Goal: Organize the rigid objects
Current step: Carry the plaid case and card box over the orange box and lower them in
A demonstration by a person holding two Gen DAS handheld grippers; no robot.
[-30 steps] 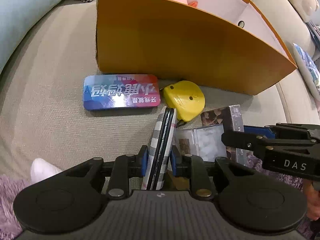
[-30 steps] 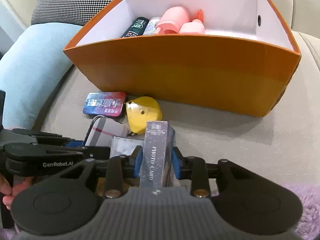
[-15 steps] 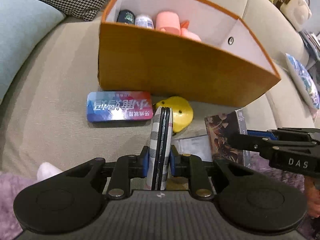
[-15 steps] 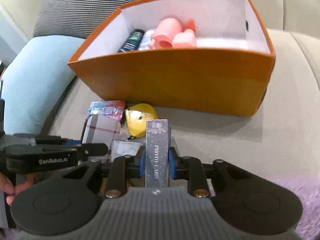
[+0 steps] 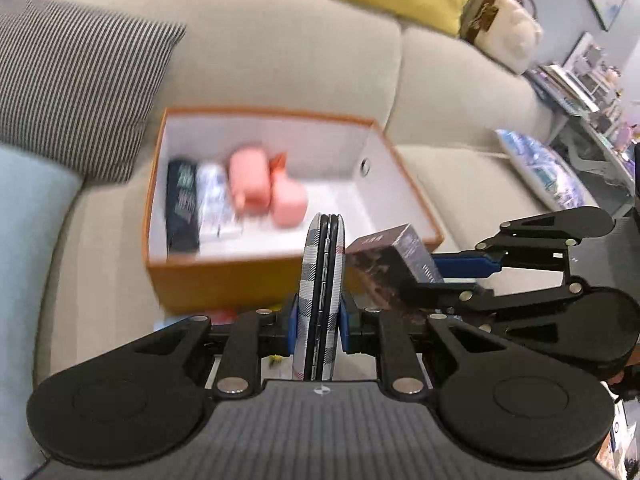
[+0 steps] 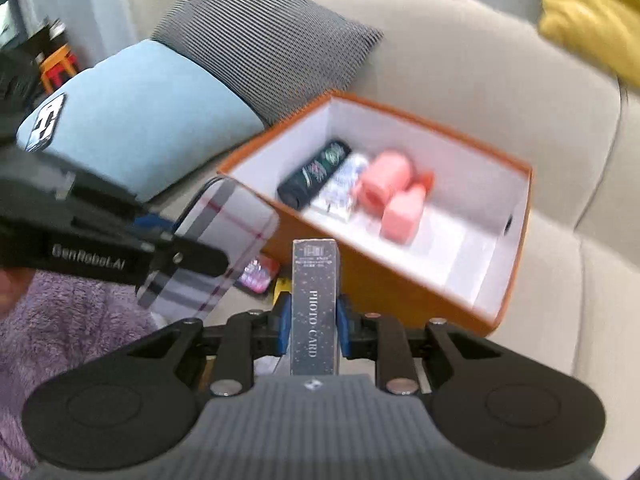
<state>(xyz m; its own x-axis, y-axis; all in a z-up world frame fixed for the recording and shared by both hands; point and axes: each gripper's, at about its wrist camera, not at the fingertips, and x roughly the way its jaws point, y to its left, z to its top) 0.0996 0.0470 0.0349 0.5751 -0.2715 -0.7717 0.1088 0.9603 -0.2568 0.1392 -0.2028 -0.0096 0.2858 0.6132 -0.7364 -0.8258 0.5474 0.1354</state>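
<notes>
My left gripper (image 5: 319, 322) is shut on a plaid hinged case (image 5: 322, 276), held on edge in the air in front of the orange box (image 5: 224, 276). The case also shows in the right wrist view (image 6: 224, 240). My right gripper (image 6: 314, 320) is shut on a dark photo card box (image 6: 315, 300), also lifted near the orange box's (image 6: 400, 284) front wall; it shows in the left wrist view (image 5: 394, 260). The box holds a dark tube (image 5: 182, 208), a white tube (image 5: 216, 204) and two pink items (image 5: 248, 182).
The box sits on a beige sofa (image 5: 280, 52) with a striped cushion (image 5: 68, 92) and a light blue cushion (image 6: 140, 112) to its left. A colourful tin (image 6: 256, 274) and a yellow item (image 6: 280, 286) lie in front of the box. A purple fluffy cloth (image 6: 60, 320) lies lower left.
Both grippers have risen with their objects, from sofa level to above the box's front rim. The inside of the box has come into full view.
</notes>
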